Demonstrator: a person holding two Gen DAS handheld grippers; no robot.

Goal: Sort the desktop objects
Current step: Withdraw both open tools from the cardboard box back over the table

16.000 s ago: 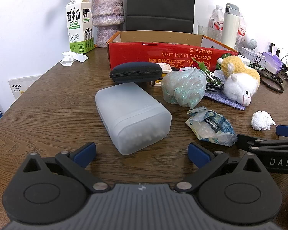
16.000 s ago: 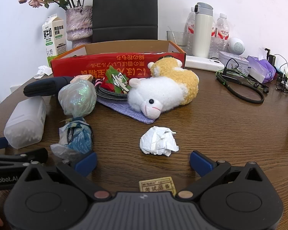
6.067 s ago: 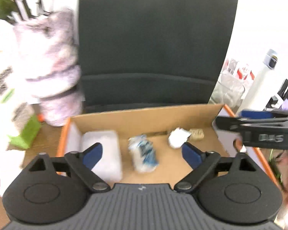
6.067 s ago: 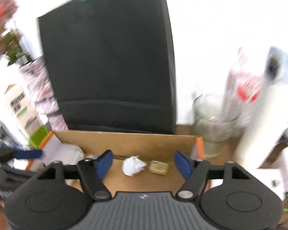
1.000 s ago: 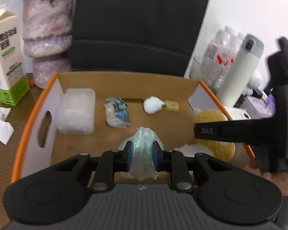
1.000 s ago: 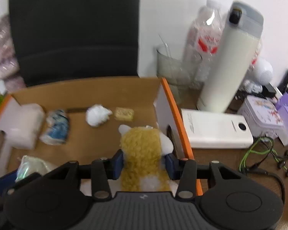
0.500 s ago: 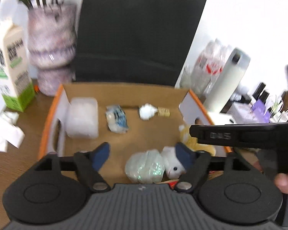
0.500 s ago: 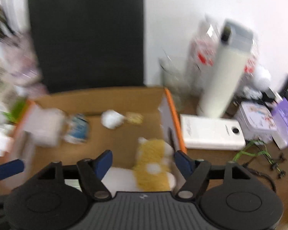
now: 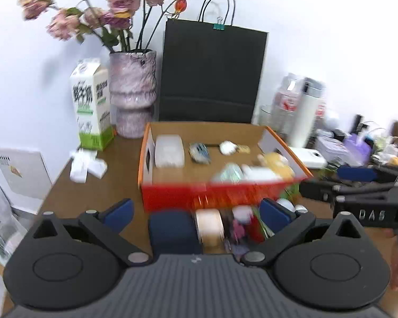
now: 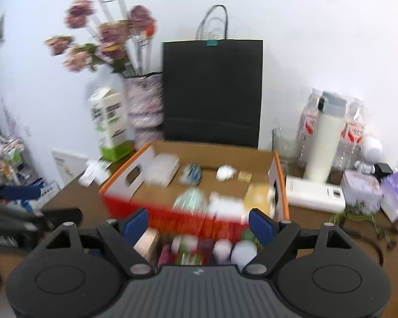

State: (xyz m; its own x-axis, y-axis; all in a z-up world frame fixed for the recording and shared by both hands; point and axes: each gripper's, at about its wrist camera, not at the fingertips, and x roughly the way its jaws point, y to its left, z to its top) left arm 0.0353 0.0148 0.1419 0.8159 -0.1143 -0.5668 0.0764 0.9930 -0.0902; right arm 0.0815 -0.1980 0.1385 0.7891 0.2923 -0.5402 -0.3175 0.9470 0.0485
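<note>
The red cardboard box (image 9: 220, 194) (image 10: 183, 221) stands on the brown table, both views blurred. Inside lie a frosted plastic case (image 9: 169, 150) (image 10: 163, 169), a blue-white packet (image 9: 199, 152) (image 10: 191, 173), a paper ball (image 9: 227, 147) (image 10: 225, 172), a greenish bag (image 9: 229, 172) (image 10: 189, 198) and a white-and-yellow plush (image 9: 270, 168) (image 10: 241, 201). My left gripper (image 9: 196, 212) hangs short of the box, jaws opening, nothing between them. My right gripper (image 10: 197, 224) is likewise opening and empty. A dark pouch (image 9: 172, 232), a tape roll (image 9: 209, 226) and small clutter lie below the fingers.
Behind the box stand a black paper bag (image 9: 212, 74), a vase of flowers (image 9: 132, 92) and a milk carton (image 9: 91, 103). A white flask (image 10: 325, 143), bottles, a white power bank (image 10: 315, 193) and cables crowd the right. Crumpled tissue (image 9: 86, 163) lies left.
Both grippers let go of the greenish bag and the plush inside the box, opened wide, and drew back and up. The box front and the clutter before it have come into view.
</note>
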